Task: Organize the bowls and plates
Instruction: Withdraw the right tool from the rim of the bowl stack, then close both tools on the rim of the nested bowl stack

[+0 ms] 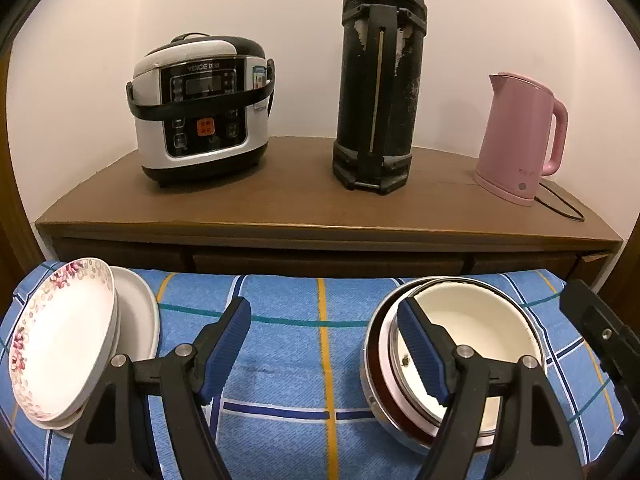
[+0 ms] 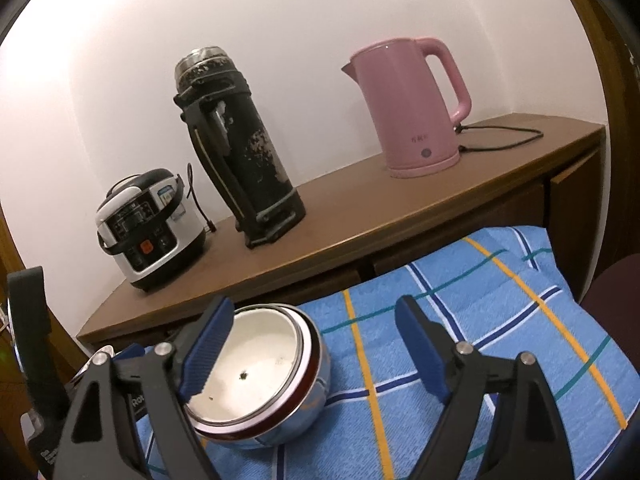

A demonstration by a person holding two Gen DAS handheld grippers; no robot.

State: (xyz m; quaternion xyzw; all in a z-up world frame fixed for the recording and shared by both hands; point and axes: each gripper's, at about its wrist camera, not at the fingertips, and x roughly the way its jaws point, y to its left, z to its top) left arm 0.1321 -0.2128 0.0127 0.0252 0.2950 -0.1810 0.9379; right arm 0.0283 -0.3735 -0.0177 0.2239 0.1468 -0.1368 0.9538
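Far left on the blue checked cloth [image 1: 288, 360], a stack of plates [image 1: 80, 340] is sitting tilted: the top one is showing a pink floral rim, and at least two plain white ones are peeking out beneath and behind it, though the exact count is hard to call. The left tongs [image 1: 326, 354] are hanging wide open over bare cloth between the plates and the bowls, gripping nothing; their right blue pad [image 1: 420, 352] is overlapping the bowl rim in the left wrist view, but contact can't be confirmed.

Next along, the nested bowls [image 1: 472, 344] are lying on the cloth. I'm counting a shiny metal outer one, a cream-white inner one with a couple of dark specks in it, and a pinkish and dark red rim band between them that may be a third. In the right wrist view the bowls [image 2: 256, 376] are sitting under the left finger of the right tongs [image 2: 312, 350], which are also spread wide and holding nothing.

Behind the cloth, three appliances are standing on the brown tabletop [image 1: 304, 204]: one white-and-black rice cooker [image 1: 200, 112], one tall, scuffed black thermos [image 1: 380, 80], and one pink electric kettle [image 1: 520, 136] with its black cord [image 1: 560, 204] trailing off to the right.
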